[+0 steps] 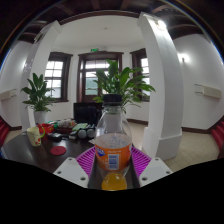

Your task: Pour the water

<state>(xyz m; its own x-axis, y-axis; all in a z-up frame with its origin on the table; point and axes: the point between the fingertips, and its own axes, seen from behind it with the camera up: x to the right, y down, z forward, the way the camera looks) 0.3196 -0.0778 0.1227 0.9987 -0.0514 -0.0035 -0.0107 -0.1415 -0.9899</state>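
A clear plastic bottle (113,150) with a black cap, orange-ish label and amber liquid low inside sits upright between the gripper (113,160) fingers; the magenta pads (87,158) look pressed on its sides, so jaws appear pinched on the bottle, held above a dark table (25,150). Beyond it: a potted plant (118,85) behind the cap, another plant (38,95) near the windows, clutter on the table's far side incl. a yellow cup-like item (36,136), too small to ID. No obvious receiving vessel can be made out w/ certainty; judged next need: keep grip firm at mid-body, cap must come off before any pour, tilt slowly toward the target. Label text unreadable; no brand can be told.
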